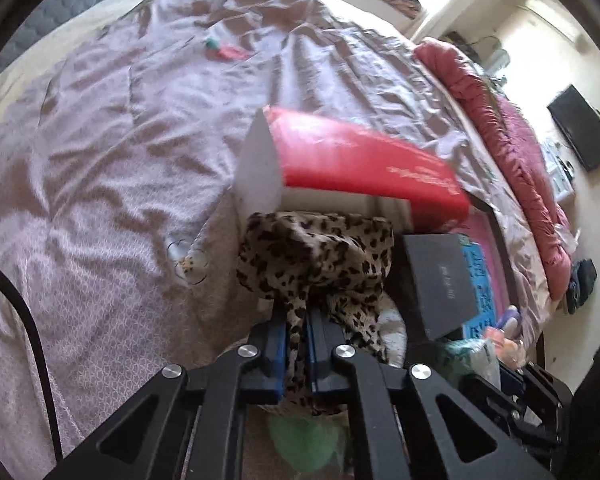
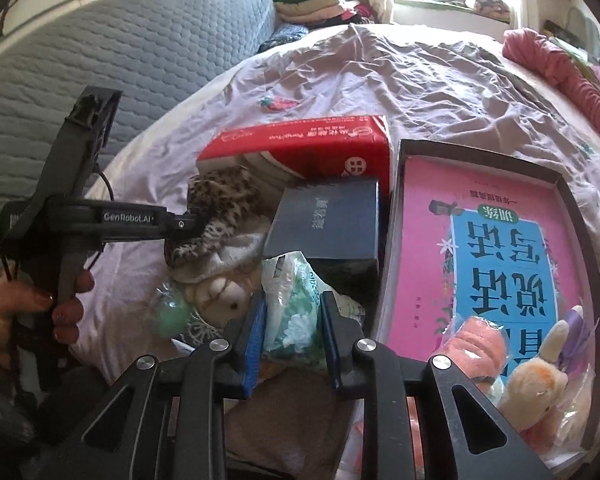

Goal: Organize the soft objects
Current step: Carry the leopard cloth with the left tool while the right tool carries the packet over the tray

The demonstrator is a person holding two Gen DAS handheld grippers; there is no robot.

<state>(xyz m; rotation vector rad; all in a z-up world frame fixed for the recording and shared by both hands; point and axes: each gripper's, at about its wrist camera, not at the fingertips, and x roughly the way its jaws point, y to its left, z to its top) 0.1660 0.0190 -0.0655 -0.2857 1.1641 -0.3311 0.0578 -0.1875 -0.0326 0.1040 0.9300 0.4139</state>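
On bed [image 1: 120,160]: leopard cloth [image 1: 320,248] in left tool [image 1: 298,336]

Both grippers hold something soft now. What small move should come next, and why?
Probably lift the left gripper a little: it is shut on the leopard-print cloth, which lies against the red tissue pack and black box. The right gripper clamps the green-printed bag.

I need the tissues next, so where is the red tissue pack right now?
The red tissue pack lies on the bed, behind the leopard-print cloth and dark box, left of the tray's far corner in the right wrist view.
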